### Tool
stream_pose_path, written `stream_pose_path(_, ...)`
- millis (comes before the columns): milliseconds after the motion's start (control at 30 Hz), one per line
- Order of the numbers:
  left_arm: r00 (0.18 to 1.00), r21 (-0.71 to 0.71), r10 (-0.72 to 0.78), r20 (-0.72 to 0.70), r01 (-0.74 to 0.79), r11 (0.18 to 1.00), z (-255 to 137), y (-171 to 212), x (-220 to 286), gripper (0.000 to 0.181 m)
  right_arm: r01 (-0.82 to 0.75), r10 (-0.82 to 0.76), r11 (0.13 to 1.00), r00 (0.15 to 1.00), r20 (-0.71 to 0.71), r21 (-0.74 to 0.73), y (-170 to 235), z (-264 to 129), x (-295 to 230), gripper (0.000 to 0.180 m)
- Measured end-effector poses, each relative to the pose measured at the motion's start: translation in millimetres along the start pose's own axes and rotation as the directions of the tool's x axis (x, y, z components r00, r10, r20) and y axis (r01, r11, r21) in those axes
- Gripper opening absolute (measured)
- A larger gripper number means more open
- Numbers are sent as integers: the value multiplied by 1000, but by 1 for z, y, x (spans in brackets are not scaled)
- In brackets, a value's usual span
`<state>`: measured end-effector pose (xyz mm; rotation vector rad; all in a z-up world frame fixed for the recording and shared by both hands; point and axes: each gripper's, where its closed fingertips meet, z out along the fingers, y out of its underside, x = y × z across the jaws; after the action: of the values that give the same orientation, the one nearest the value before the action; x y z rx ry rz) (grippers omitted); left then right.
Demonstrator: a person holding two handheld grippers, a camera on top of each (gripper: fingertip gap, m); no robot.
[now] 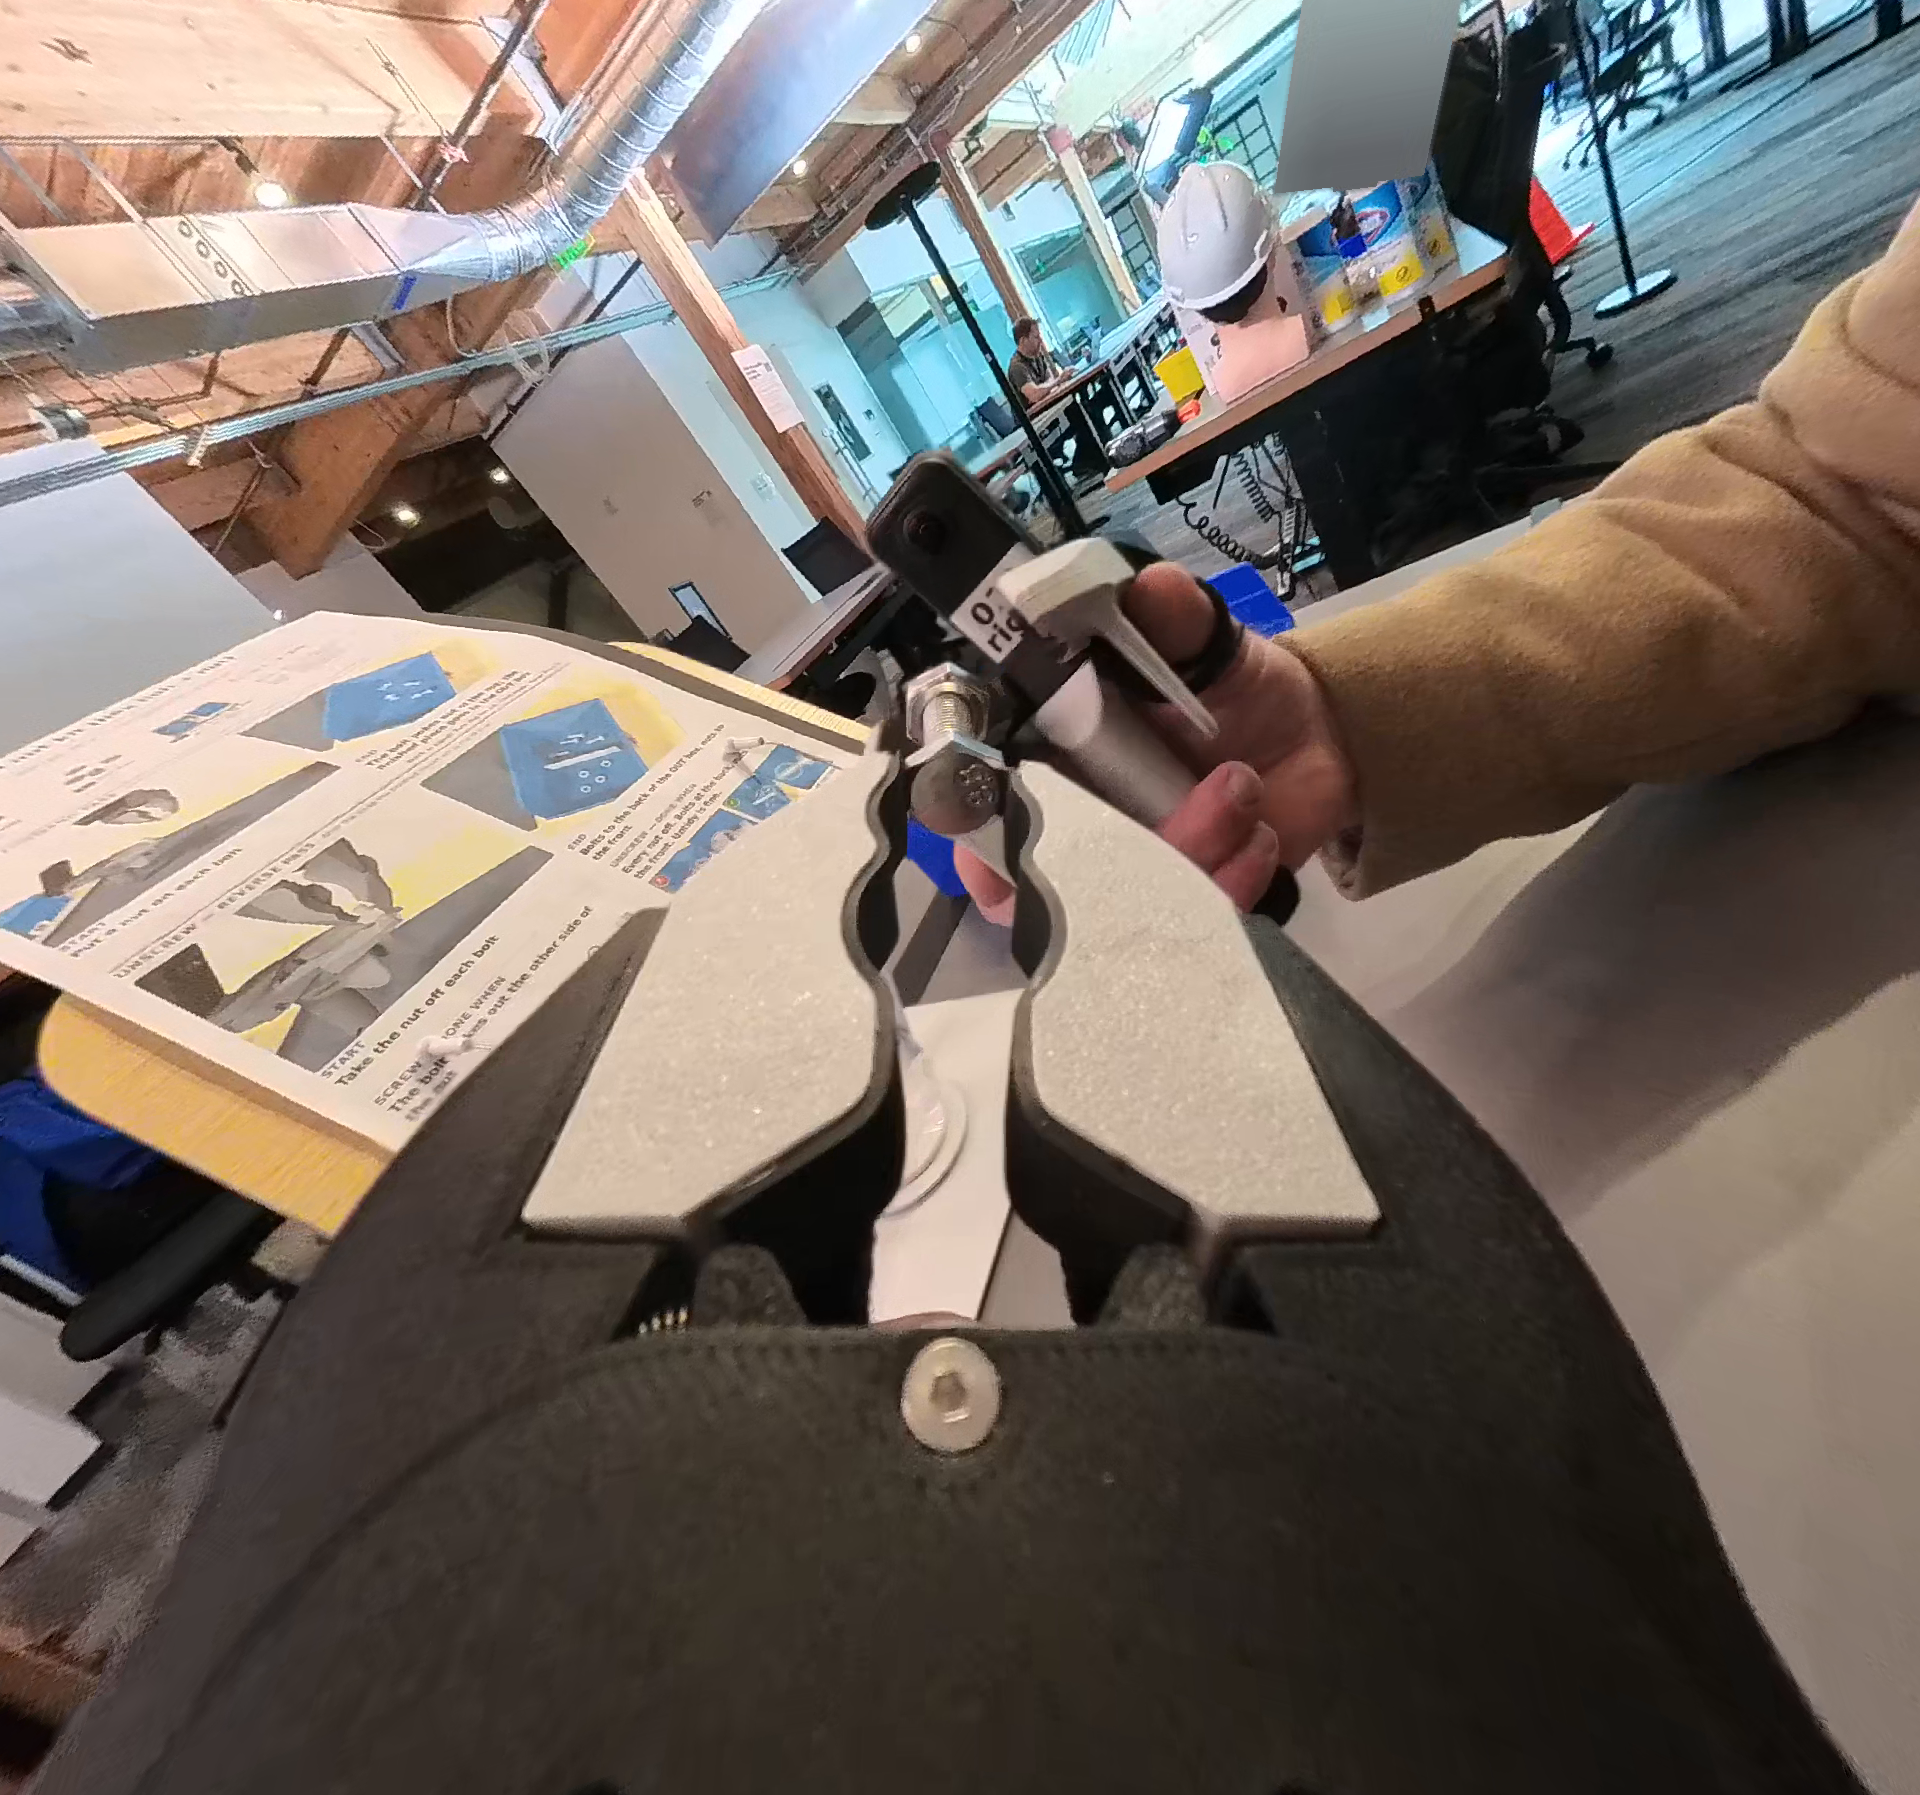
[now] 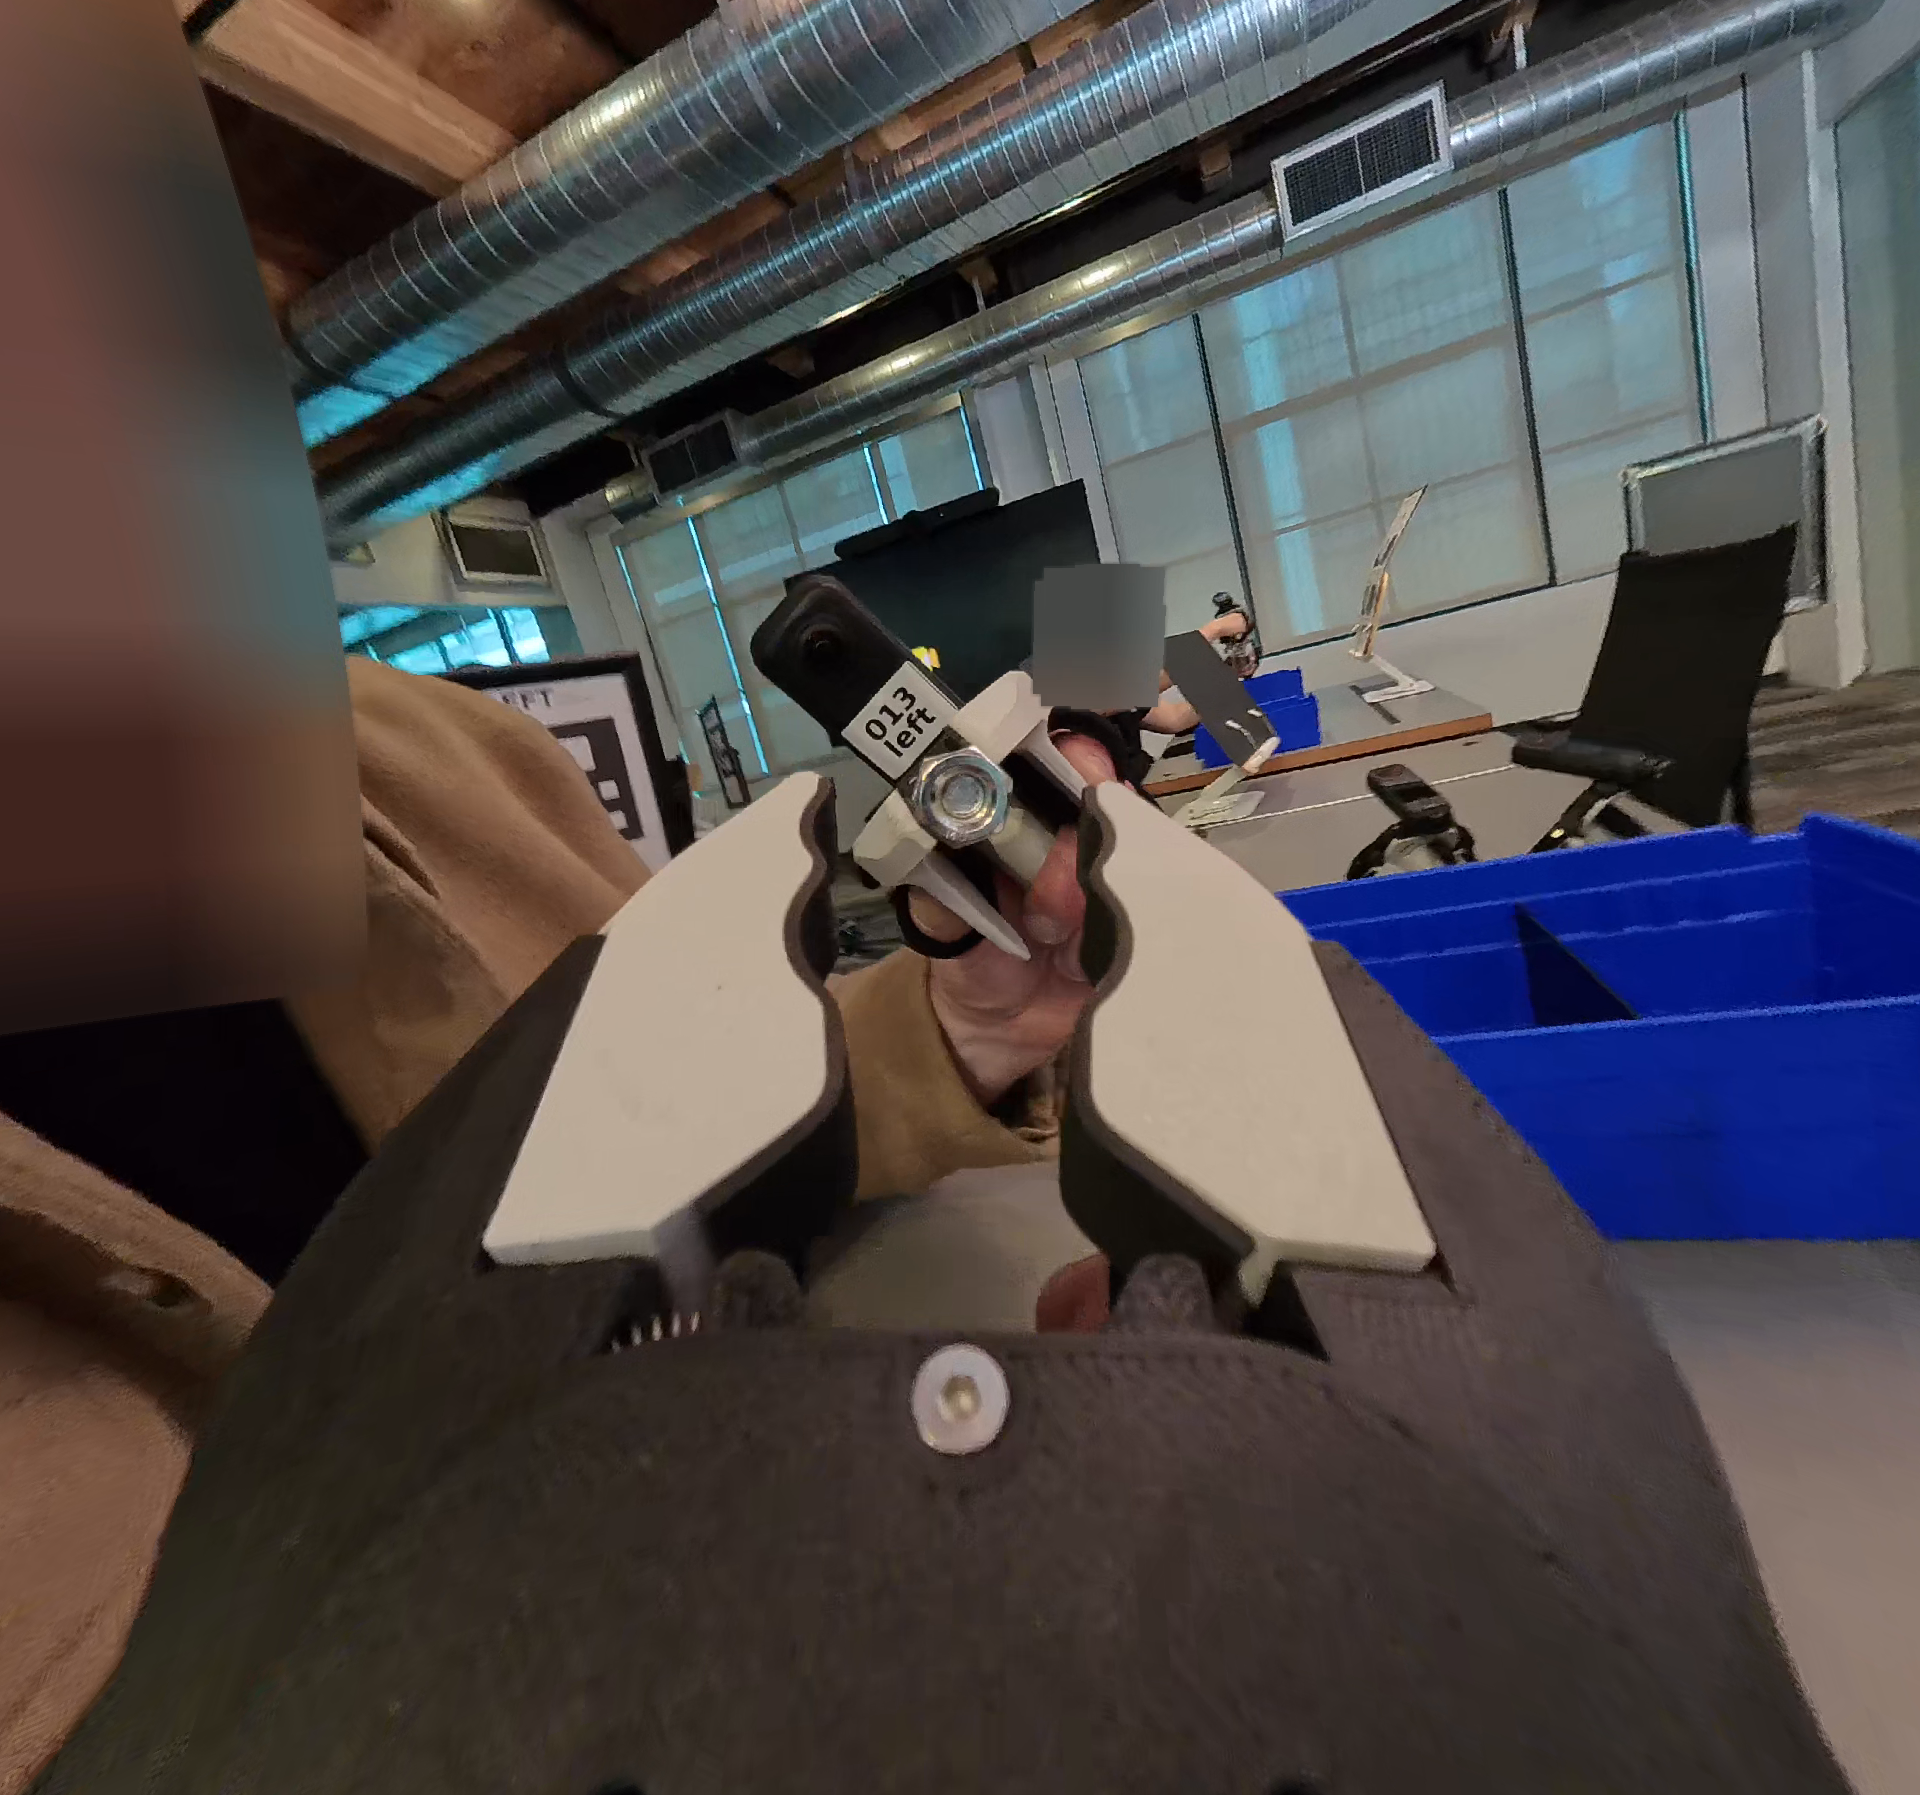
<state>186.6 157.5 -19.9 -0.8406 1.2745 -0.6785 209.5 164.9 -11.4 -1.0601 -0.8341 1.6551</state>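
Between the left tool's (image 1: 951, 789) tips sits a bolt (image 1: 961, 789), right tool (image 2: 956, 810) spread.

The tongs (image 1: 951, 800) have pale grey speckled pads on black bodies. The bolt (image 1: 954, 779) is silver. The bin (image 2: 1683, 1018) is blue, the sleeve (image 1: 1621, 665) tan, the worktop (image 1: 1662, 1070) grey.

The bolt (image 1: 961, 779) and its nut (image 2: 956, 797) are bright, glossy metal; the left gripper (image 1: 951, 815) has grainy pale fingers (image 1: 769, 997) on matt black plastic. The bin (image 2: 1714, 1070) is smooth blue plastic; the sleeve (image 1: 1621, 665) soft tan cloth; the printed sheet (image 1: 312, 831) matt paper.
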Motion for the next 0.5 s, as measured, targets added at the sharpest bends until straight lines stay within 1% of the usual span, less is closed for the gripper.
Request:
stream_pose_path(200,999,25,-44,-28,45,999,1,-1,2,16,172,-172,984,985,5,-51,1,4,-14,43)
stream_pose_path(500,998,41,-58,-34,60,997,2,-3,4,16,205,-206,973,979,4,-104,8,7,-16,42)
